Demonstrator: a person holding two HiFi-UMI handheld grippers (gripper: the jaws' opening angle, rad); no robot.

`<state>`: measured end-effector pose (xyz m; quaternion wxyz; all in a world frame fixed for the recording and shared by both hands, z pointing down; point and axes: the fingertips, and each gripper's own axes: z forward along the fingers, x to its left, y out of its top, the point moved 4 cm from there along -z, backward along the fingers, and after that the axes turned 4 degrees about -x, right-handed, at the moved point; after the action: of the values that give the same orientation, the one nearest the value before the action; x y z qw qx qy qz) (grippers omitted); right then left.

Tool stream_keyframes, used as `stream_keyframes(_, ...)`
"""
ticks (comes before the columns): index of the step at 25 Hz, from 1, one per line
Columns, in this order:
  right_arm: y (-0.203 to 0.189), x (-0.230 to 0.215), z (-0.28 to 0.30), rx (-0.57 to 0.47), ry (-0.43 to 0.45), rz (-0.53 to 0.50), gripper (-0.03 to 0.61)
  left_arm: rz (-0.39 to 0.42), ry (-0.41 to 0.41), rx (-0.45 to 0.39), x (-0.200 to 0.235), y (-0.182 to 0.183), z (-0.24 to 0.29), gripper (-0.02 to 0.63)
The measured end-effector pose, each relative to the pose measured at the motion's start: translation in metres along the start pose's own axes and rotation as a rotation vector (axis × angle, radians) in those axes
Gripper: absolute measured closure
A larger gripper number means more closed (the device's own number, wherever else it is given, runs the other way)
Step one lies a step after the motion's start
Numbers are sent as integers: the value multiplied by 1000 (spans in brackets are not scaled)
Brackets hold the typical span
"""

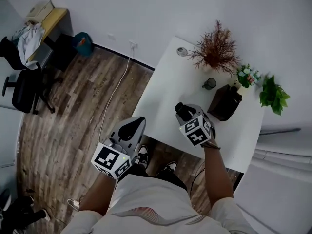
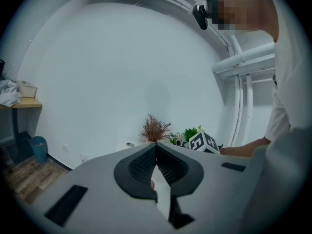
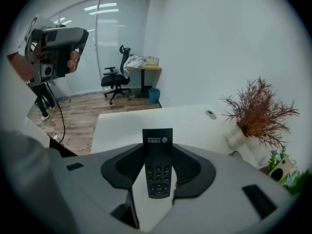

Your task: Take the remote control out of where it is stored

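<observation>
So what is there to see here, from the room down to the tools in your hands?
white rectangular table: one, white, against the wall
black push-button remote control: one, black, between the right gripper's jaws
dried reddish-brown plant: one, reddish-brown, table's far side
dark mug: one, dark, on the table
dark brown box: one, brown, beside the mug
green leafy plant: one, green, table's right end
black office chair: one, black, by the yellow-topped desk
left gripper: one, grey, shut, empty
right gripper: one, grey, shut on the remote
</observation>
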<state>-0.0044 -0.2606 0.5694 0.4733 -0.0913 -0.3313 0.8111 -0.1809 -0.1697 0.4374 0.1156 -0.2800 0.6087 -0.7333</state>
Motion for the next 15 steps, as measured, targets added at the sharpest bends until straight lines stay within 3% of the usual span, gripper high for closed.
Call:
stream_keyframes(8, -4, 19, 36, 177, 146, -104, 394, -35, 48, 0, 17, -6, -12, 604)
stream_keyframes(15, -19, 29, 70, 261, 189, -166, 398, -56, 79, 10, 32, -12, -21, 604)
